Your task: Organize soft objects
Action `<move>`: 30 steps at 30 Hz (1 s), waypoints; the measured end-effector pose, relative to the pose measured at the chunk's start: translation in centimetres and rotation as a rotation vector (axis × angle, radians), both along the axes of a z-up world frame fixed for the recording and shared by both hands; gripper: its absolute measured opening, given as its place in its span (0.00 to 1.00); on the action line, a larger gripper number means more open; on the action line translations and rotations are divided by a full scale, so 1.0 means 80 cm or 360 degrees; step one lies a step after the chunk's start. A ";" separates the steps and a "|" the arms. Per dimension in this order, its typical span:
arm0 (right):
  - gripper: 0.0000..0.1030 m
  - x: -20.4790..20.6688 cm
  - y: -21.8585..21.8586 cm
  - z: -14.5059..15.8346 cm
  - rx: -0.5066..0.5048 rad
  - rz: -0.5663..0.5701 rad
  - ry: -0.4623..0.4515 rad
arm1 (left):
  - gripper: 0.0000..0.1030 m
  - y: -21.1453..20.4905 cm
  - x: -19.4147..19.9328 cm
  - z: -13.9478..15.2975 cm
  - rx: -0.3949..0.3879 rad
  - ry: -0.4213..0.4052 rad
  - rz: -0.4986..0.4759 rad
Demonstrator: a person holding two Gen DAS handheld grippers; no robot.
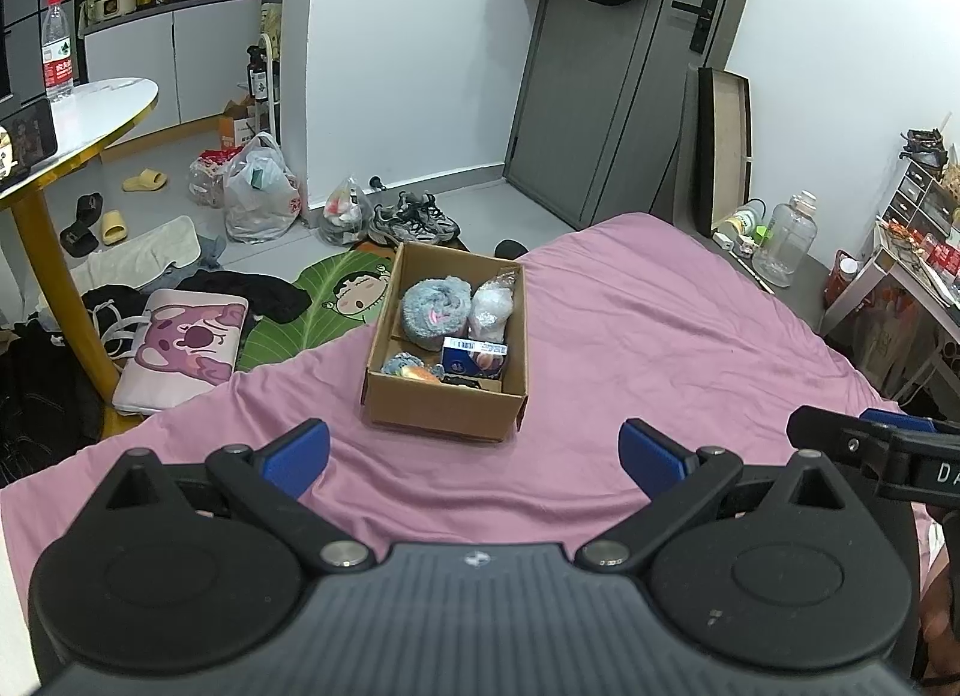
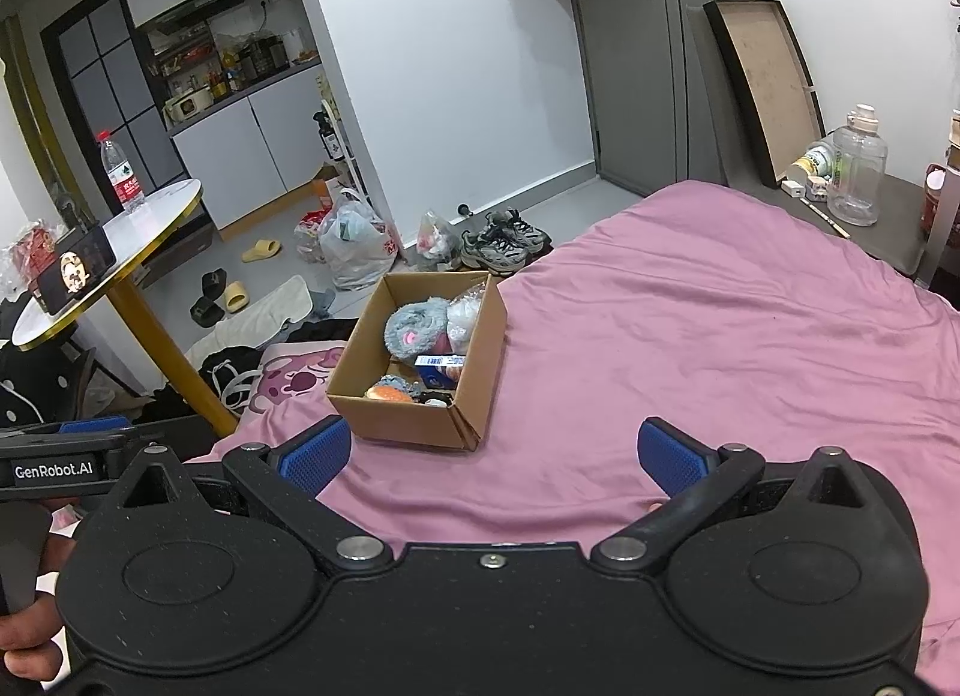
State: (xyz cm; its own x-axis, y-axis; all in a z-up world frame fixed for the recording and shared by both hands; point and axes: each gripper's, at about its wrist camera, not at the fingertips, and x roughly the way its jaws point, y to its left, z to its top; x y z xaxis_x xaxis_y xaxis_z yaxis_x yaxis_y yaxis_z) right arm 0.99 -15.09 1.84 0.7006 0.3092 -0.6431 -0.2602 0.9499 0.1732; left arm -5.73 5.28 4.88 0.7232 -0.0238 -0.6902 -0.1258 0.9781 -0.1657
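Looking down over the bed [image 1: 630, 336], I see pink sheet filling most of both views, wrinkled. Beyond its far edge lies floor clutter: a round white table [image 1: 90, 108] on a yellow leg at left with a water bottle [image 1: 57, 57] on it, a grey door [image 1: 606, 96] with clothes hung over its top, sneakers [image 1: 414, 219] by the wall, and a white plastic bag [image 1: 261, 192].

A cardboard box [image 1: 447, 408] sits on the sheet near the bed's far left edge, open on top. Inside it: a fluffy blue-grey roll [image 1: 435, 306] at the back left, a white bundle in clear wrap [image 1: 492, 306] beside it, a blue carton [image 1: 474, 357] in front, and a small blue and orange toy [image 1: 408, 369] at front left.

My left gripper [image 1: 474, 456] hovers over the sheet just short of the box, blue pads wide apart, holding nothing. My right gripper [image 2: 495, 456] is the same: spread, empty, box just ahead to its left.
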 end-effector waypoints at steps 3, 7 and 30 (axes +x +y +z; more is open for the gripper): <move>1.00 0.000 0.000 0.000 0.0001 -0.0001 -0.0001 | 0.99 0.002 -0.001 0.003 0.0002 -0.0002 0.0000; 1.00 0.000 -0.001 0.000 0.0001 -0.0001 0.0001 | 0.99 0.002 -0.002 0.005 0.0012 -0.0003 0.0003; 1.00 -0.001 -0.001 0.001 0.0007 -0.0004 0.0006 | 0.99 -0.001 -0.004 0.005 0.0024 0.0000 -0.0001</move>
